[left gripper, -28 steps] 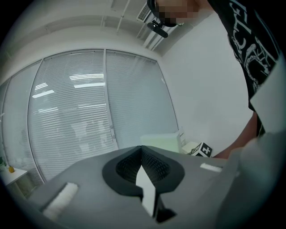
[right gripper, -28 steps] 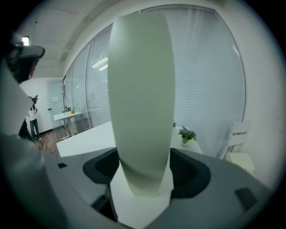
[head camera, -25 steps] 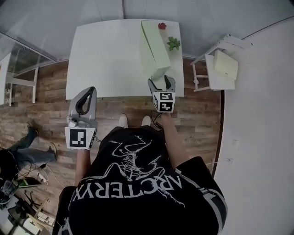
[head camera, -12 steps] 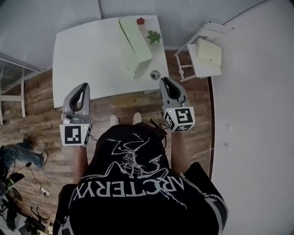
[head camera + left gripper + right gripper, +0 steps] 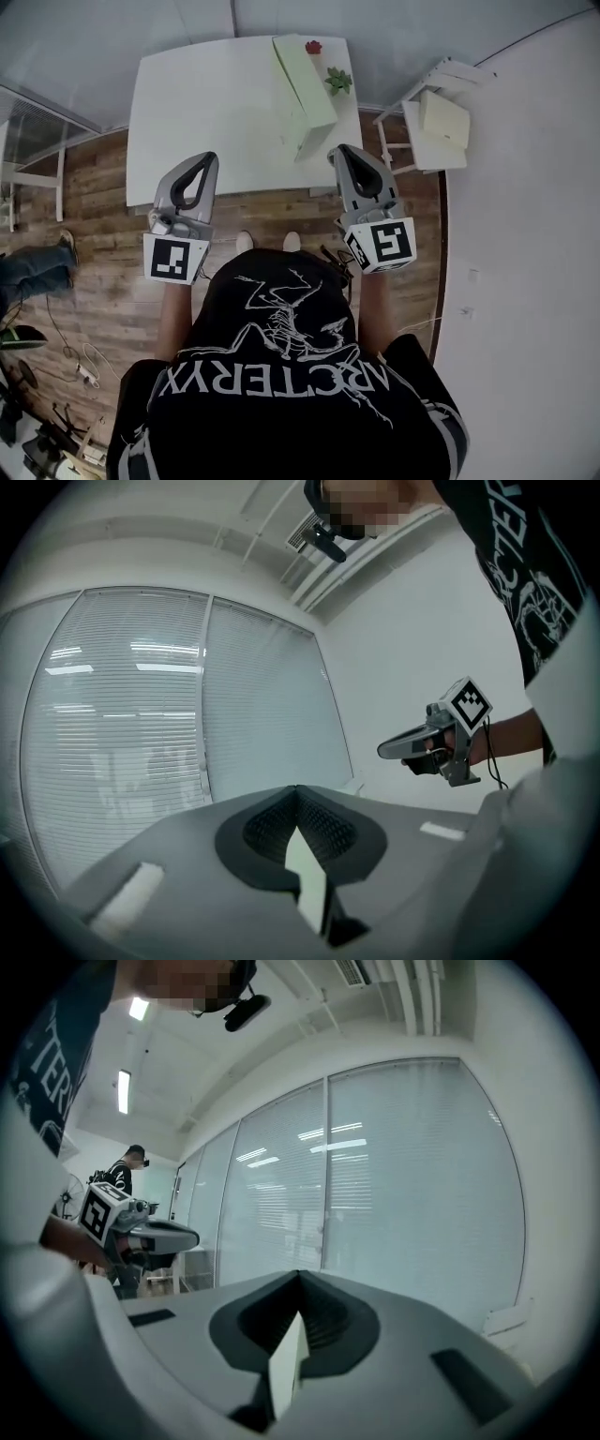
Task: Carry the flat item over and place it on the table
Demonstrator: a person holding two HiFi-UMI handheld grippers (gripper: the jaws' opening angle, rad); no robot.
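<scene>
Wood flooring (image 5: 84,197) is laid under the white desk (image 5: 206,103), where a green box (image 5: 305,89) is stood, ahead of the left gripper (image 5: 202,161) and right gripper (image 5: 339,153), both closed empty.

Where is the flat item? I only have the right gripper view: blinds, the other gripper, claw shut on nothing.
Observer: The head view shows the pale green flat item lying on the white table, on its right side.
Operator: Anything next to it?
Observer: A small green plant and a red thing stand on the table just to the right of it.
Operator: Any other flat piece around?
Observer: Yes, a second pale green piece lies on a white chair to the right of the table.
</scene>
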